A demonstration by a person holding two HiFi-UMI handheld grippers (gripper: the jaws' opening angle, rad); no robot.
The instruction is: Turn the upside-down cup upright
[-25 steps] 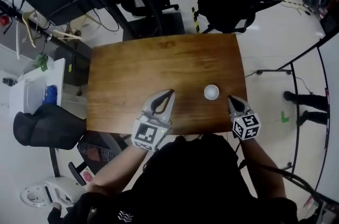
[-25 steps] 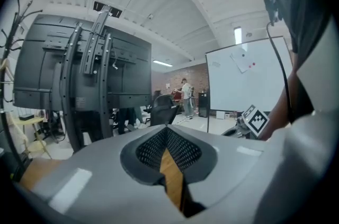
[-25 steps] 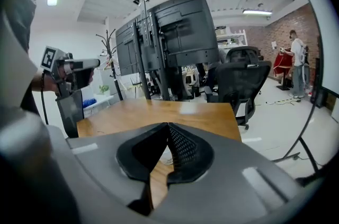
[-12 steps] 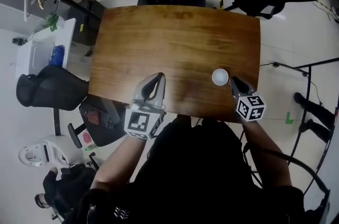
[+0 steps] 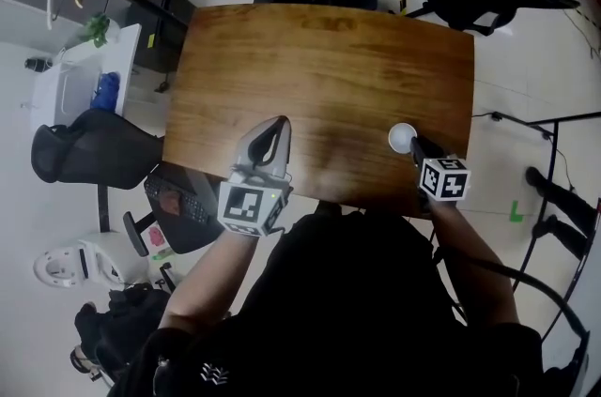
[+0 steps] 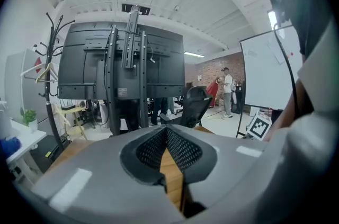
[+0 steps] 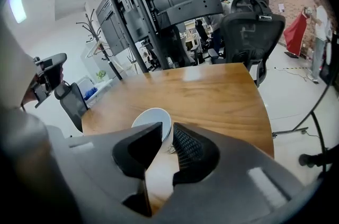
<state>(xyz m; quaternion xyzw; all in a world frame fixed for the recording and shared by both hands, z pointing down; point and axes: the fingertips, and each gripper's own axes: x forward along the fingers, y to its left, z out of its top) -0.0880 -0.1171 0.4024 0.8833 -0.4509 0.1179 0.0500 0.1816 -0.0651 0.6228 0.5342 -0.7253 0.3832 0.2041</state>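
The upside-down white cup (image 5: 402, 138) stands on the right part of the wooden counter (image 5: 319, 67), close to its near edge, with its flat round base facing up. The right tongs (image 5: 414, 142) slant down to it from the near right, tips right beside the cup's near right side. In the right gripper view the jaws have just been opening and now stand a narrow way apart. The cup sits just beyond the left jaw's tip, its right edge showing at the mouth of the gap, and neither pad presses on it. The left tongs (image 5: 279, 123) sit over the near edge of the counter, left of centre and well apart from the cup, pointing toward the far side. Their jaws meet at the tips and nothing is between them. Beyond the far edge of the counter stands a black office chair (image 7: 246, 21).
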